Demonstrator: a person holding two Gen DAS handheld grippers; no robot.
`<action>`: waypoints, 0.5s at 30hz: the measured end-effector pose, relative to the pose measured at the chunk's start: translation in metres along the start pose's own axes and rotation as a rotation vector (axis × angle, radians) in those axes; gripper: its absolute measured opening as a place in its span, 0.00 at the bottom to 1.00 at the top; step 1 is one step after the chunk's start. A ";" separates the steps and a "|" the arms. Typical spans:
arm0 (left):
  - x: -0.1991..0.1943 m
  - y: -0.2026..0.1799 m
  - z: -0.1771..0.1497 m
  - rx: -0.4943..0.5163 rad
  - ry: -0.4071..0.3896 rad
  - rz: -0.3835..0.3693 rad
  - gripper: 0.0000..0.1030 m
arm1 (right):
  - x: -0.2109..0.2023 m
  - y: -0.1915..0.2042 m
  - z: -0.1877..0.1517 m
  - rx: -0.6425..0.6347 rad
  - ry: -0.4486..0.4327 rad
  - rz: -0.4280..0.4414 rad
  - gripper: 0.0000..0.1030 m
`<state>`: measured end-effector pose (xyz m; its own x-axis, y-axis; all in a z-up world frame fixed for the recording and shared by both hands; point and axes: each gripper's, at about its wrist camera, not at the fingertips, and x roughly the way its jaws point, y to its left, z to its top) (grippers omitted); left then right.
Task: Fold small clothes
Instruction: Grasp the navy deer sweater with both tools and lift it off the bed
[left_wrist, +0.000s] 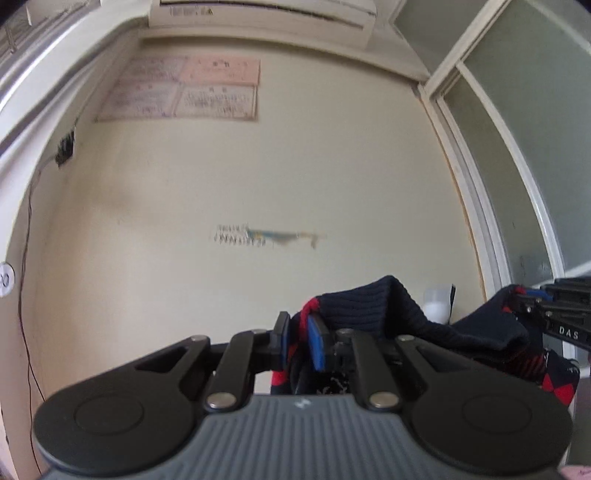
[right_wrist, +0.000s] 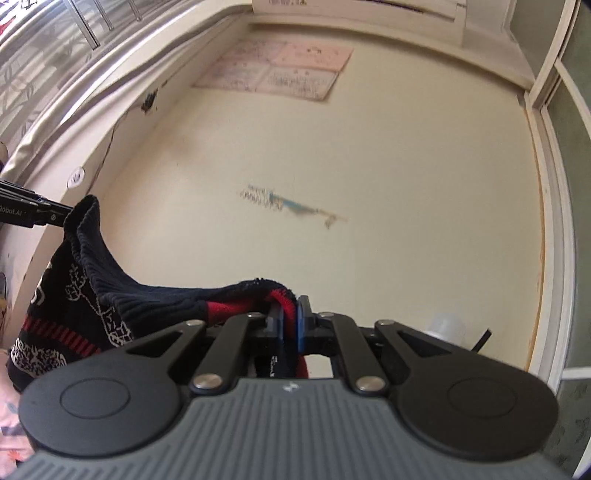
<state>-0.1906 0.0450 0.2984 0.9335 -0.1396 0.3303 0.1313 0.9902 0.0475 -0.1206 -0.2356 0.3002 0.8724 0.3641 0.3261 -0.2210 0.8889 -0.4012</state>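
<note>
Between both clamped grippers, navy sweater

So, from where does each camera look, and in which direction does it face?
Left wrist: sits on the left tool, faces the cream wall; its own closed fingers pinch the dark knitted garment; the right tool shows at the right edge.
Right wrist: sits on the right tool, faces the same wall, pinching the garment's red edge; the left tool shows at the left.
Shared: garment, wall, pink posters.
</note>
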 end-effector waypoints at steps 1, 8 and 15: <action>0.004 0.000 0.012 -0.001 -0.030 -0.009 0.11 | 0.000 -0.004 0.010 0.006 -0.018 -0.001 0.09; 0.008 -0.003 0.057 0.062 -0.093 0.012 0.09 | 0.008 -0.043 0.050 0.062 -0.065 0.019 0.09; 0.097 0.024 -0.009 -0.008 0.109 0.075 0.02 | 0.070 -0.069 -0.009 0.168 0.127 0.104 0.09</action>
<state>-0.0945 0.0553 0.3233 0.9714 -0.0643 0.2287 0.0617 0.9979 0.0183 -0.0403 -0.2739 0.3430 0.8867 0.4278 0.1755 -0.3729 0.8860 -0.2758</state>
